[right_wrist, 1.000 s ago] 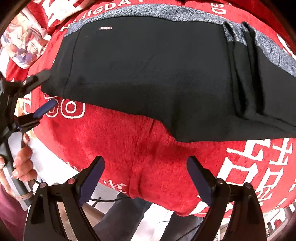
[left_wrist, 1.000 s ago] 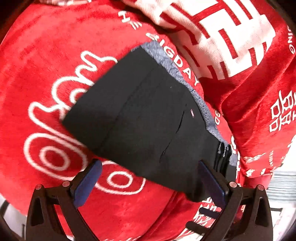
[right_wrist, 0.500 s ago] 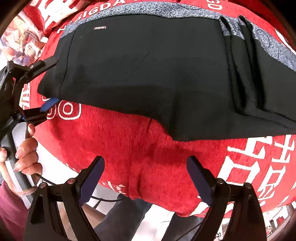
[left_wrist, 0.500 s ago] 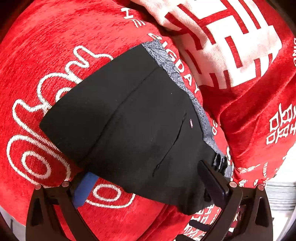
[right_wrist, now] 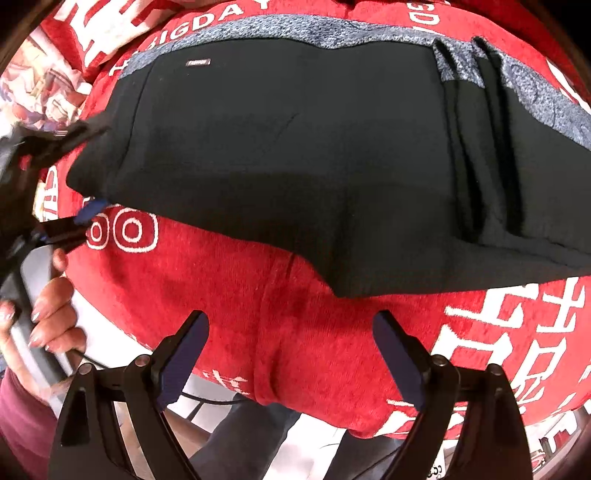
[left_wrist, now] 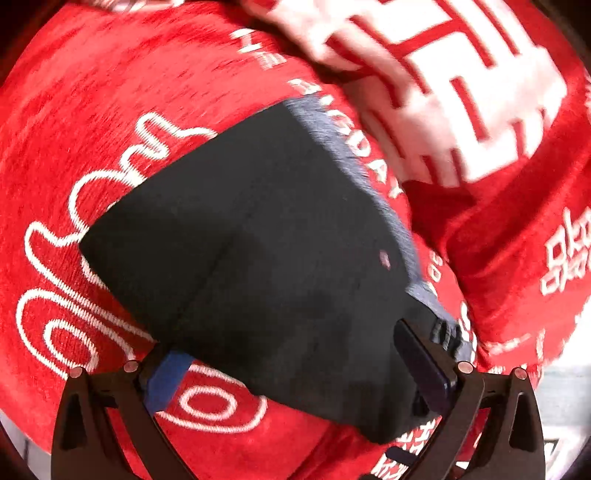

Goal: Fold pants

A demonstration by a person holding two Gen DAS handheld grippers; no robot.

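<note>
Red blanket [right_wrist: 229, 295] with white lettering and loops, draped over the whole surface, near edge hanging down toward the person's legs. Fold of the same blanket heaped along the far side in the left wrist view.

Black pants [right_wrist: 295, 155], folded flat on the blanket, stretched along its near edge; grey fleece lining [right_wrist: 280, 29] showing along the far side, small label [right_wrist: 198, 62] near the far left corner, two narrow folds standing up toward the right end. Near corner of the pants just short of the blanket's front edge.

Left gripper [left_wrist: 295, 354] at the left end of the pants, spread wide, straddling that end: blue left pad [left_wrist: 166, 380] tucked under the near corner against the blanket, right finger over the stacked waistband layers. Not clamped; cloth between the fingers. Blurred in both views.

Right gripper [right_wrist: 291, 354] over the blanket's front edge, near the middle, spread wide, holding nothing, pads clear of the pants.

Hand [right_wrist: 48, 317] at the lower left of the right wrist view, wrapped round the left gripper's handle.
</note>
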